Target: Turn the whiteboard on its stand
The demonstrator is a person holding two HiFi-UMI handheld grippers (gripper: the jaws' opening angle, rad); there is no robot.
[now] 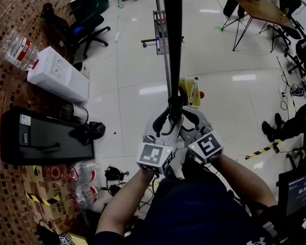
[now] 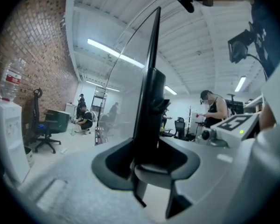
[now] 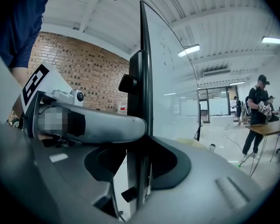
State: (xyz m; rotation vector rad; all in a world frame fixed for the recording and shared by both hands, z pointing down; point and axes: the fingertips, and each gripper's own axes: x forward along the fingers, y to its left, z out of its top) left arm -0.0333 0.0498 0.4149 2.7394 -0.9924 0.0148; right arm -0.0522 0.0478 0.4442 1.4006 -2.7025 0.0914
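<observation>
The whiteboard [image 1: 172,45] shows edge-on in the head view as a thin dark strip running up from my hands. Its black frame edge [image 2: 149,78] stands upright between the jaws in the left gripper view, and again [image 3: 142,78] in the right gripper view. My left gripper [image 1: 167,119] clamps that edge from the left, pads pressed on the frame [image 2: 147,155]. My right gripper [image 1: 187,120] clamps it from the right, just beside the other [image 3: 140,164]. The white writing face [image 3: 170,87] lies on the right gripper's side. The stand's wheeled foot [image 1: 160,32] shows on the floor beyond.
A yellow marker tray [image 1: 190,92] hangs under the board. At the left stand a water dispenser [image 1: 58,75], a black office chair [image 1: 84,29] and a black case [image 1: 41,137] along a brick wall. A wooden table [image 1: 257,9] and seated people are at the far right.
</observation>
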